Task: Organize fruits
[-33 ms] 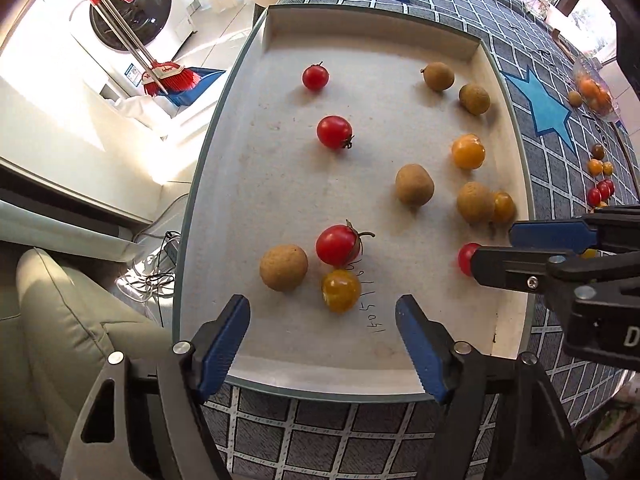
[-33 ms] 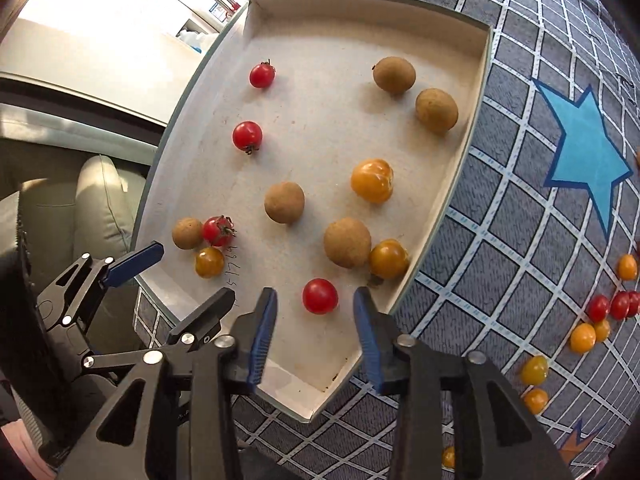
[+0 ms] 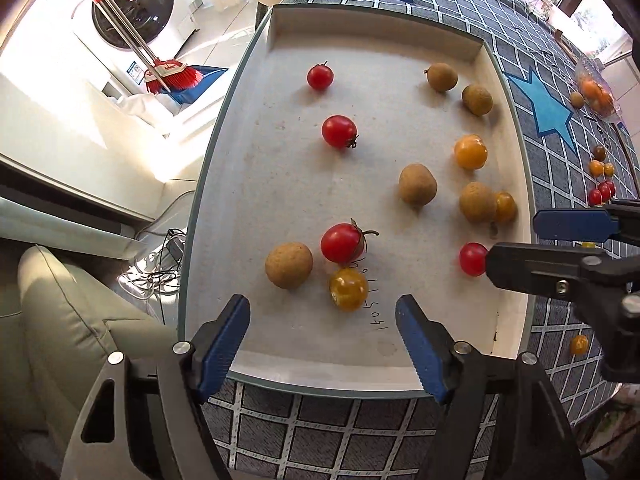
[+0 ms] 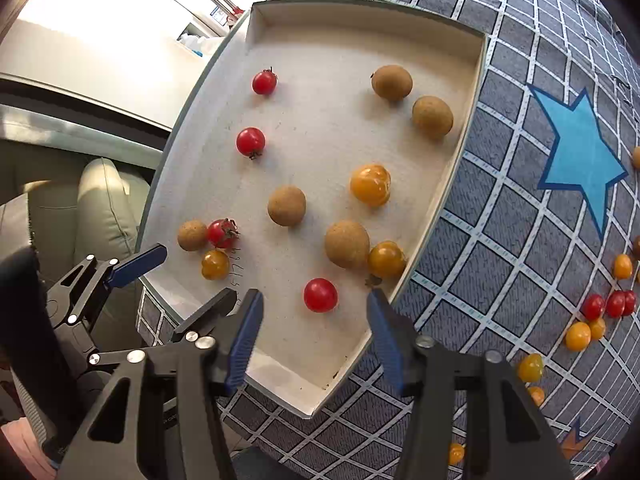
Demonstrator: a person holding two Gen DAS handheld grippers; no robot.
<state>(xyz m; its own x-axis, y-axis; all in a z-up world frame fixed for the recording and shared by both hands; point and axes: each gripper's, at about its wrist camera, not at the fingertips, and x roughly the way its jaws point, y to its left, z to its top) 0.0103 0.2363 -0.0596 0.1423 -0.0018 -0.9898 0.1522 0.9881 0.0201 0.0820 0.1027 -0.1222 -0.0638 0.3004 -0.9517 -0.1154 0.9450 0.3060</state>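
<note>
The left gripper (image 3: pixel 323 334) hangs over the near edge of the white tray (image 3: pixel 256 184) with its blue-padded fingers (image 3: pixel 224 344) spread wide and nothing between them. Just ahead of its gap lies a yellow cherry tomato (image 3: pixel 348 289), touching or nearly touching a stemmed red cherry tomato (image 3: pixel 342 242) beyond it; a brown longan (image 3: pixel 289 265) sits just left of that pair. Farther ahead are two more red cherry tomatoes (image 3: pixel 339 131), one behind the other toward the tray's far wall.

The right gripper (image 4: pixel 316 330) is also spread apart and empty, poised over the tray's near right corner. A small red cherry tomato (image 4: pixel 320 295) lies on the tray floor just ahead of its gap, apart from both pads. Beyond that, against the tray's right wall, a longan (image 4: pixel 346 243) touches a yellow tomato (image 4: pixel 386 259). Farther out sit a lone longan (image 4: pixel 287 205) and a larger yellow tomato (image 4: pixel 371 184), then two longans (image 4: pixel 432 116) close together near the far right corner.

To the right of this gripper, outside the tray, loose red and yellow cherry tomatoes (image 4: pixel 608 304) are scattered on the grid-patterned cloth (image 4: pixel 500 216), which carries a blue star (image 4: pixel 580 152).

Left of the left gripper, off the table, are a pale green cushion (image 3: pixel 60 320), a red broom (image 3: pixel 170 76) and a washing machine (image 3: pixel 132 4).
</note>
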